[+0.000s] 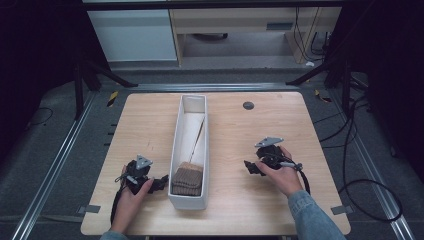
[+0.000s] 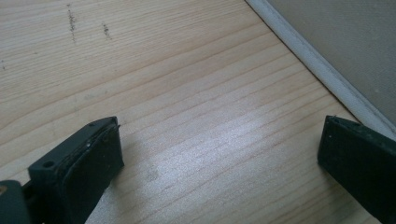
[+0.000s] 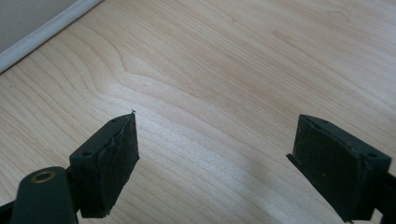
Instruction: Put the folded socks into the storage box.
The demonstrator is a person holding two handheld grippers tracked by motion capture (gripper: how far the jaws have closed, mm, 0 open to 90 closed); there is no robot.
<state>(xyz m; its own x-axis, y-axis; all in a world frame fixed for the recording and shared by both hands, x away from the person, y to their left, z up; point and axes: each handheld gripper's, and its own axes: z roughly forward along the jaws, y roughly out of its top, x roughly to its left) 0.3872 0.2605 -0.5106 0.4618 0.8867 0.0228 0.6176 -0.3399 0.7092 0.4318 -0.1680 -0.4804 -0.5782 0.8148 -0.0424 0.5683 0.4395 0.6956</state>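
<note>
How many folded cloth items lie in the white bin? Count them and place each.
2. A brown ribbed knit piece lies at the near end of the white bin; a cream cloth stretches along the middle and far part. More may be hidden underneath.

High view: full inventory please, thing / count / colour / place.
table: 1, light wood, centre of the high view
bin: 1, white, long and narrow, on the table between the hands
knit cloth: 1, brown, ribbed, folded in the bin's near end
pale sheet: 1, cream, lying farther back in the bin
round insert: 1, dark grey, in the tabletop's far edge
left gripper: 1, black, open, left of the bin
right gripper: 1, black, open, right of the bin
sleeve: 1, blue denim, right forearm
</note>
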